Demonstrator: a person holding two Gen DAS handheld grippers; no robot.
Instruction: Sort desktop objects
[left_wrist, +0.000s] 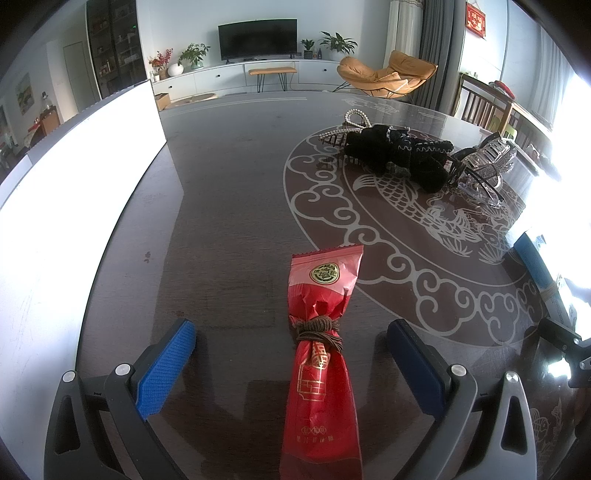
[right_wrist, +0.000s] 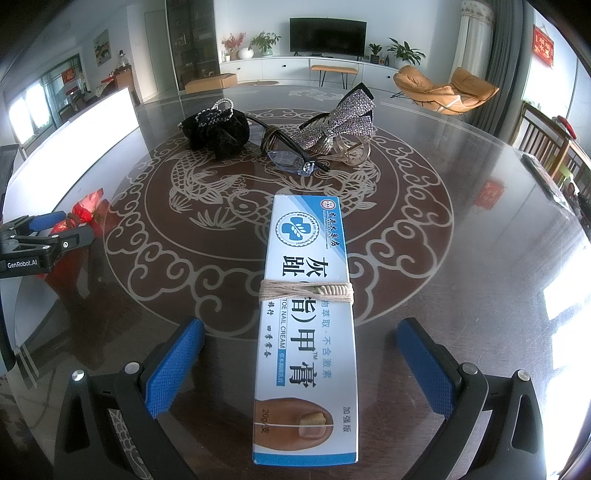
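Left tongs (left_wrist: 291, 365) gape wide around the red packet (left_wrist: 320, 369), light and crinkly, best pinched at its cord-tied waist; right tongs (right_wrist: 301, 363) spread wide, straddling the stiff cream box (right_wrist: 308, 325), lower centre.

Right gripper (right_wrist: 301, 343) jaws spread wide, blue pads (right_wrist: 173, 365) clear on either side of the nail cream box (right_wrist: 308, 314). Box lies flat on the dark patterned table (right_wrist: 461, 266), lengthwise between the fingers, cord wound around its middle. Beyond it: black scrunchie (right_wrist: 218, 131), glasses (right_wrist: 291, 158), rhinestone bow clip (right_wrist: 338, 122) (clustered, touching). Left gripper (right_wrist: 48, 230) at far left, beside a red packet (right_wrist: 86, 208).
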